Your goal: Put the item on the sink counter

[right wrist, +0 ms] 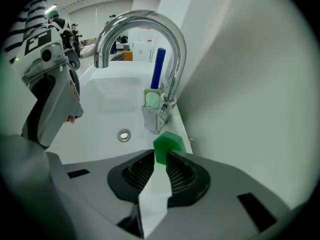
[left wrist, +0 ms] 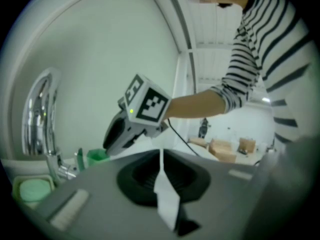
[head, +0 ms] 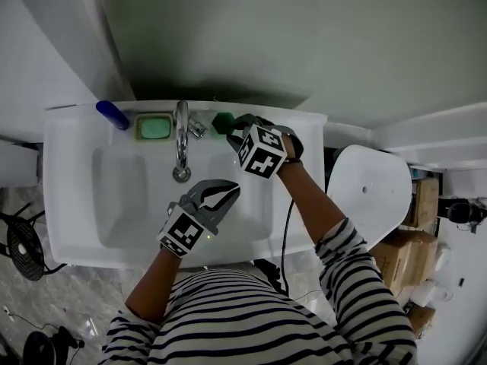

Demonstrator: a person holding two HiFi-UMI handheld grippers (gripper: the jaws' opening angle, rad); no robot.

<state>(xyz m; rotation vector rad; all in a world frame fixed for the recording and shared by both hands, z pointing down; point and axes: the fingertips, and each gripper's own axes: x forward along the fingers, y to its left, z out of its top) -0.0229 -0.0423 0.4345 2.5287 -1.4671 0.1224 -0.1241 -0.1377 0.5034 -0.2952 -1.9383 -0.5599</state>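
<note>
White sink table [head: 67, 175] under a pale green wall: my right claw [right wrist: 159, 160] stands slightly parted around the green item [right wrist: 170, 143] beside the tap [head: 181, 137]; I'd lift straight off without nudging it

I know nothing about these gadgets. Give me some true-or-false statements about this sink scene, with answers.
1. A blue tube is at the counter's back left corner. True.
2. The green block sits in the basin. False: it's on the counter right of the tap, at the right tongs' tips.
3. The left tongs hold the soap. False: they're shut and empty, over the basin.
4. The person wears a striped top. True.
</note>
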